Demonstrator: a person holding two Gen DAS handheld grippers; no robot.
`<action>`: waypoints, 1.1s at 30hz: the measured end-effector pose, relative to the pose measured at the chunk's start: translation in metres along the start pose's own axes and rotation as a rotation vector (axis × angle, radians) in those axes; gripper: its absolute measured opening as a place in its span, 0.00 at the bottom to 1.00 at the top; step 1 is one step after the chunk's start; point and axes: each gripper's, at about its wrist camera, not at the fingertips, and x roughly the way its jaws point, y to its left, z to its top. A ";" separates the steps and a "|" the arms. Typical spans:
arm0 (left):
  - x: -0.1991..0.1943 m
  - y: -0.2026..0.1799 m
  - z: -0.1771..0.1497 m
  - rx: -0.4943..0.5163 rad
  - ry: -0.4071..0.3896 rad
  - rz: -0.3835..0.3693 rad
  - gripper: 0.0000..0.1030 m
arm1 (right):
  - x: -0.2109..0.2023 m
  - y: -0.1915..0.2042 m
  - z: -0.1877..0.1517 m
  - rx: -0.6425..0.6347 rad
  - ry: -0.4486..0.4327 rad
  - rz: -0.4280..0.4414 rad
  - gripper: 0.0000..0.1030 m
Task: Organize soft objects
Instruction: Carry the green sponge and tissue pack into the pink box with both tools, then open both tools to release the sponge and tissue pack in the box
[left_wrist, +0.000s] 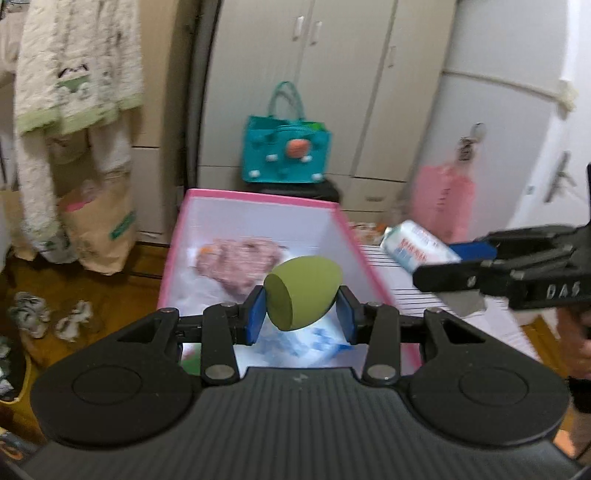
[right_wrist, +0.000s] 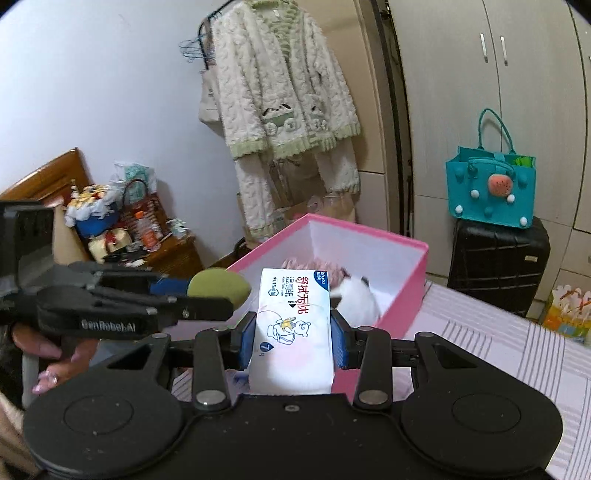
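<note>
Bedroom: striped bed (right_wrist: 491, 343), wardrobe (left_wrist: 332, 74) behind.
- Left gripper (left_wrist: 301, 314): jaws narrowed onto green egg-shaped sponge (left_wrist: 301, 293), pinched between the blue pads.
- Right gripper (right_wrist: 293, 339): jaws clamped on white wet-wipe pack (right_wrist: 291, 325), standing upright between the pads.
- Just beyond both jaws: pink box (right_wrist: 369, 230), open; pink knitted item (left_wrist: 236, 264) and white soft item (right_wrist: 356, 295) inside.
- Far beyond: teal bag (right_wrist: 491, 184) on black suitcase (right_wrist: 498, 258); fleece pyjamas (right_wrist: 284, 96) hanging.
</note>
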 end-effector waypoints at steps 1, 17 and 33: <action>0.005 0.005 0.001 -0.005 0.005 0.017 0.39 | 0.010 -0.002 0.006 0.003 0.003 -0.008 0.44; 0.073 0.013 0.000 0.034 0.167 0.124 0.42 | 0.156 -0.024 0.044 0.082 0.238 0.064 0.48; 0.025 -0.005 -0.008 0.035 0.122 0.125 0.74 | 0.069 -0.017 0.013 0.037 0.101 0.020 0.62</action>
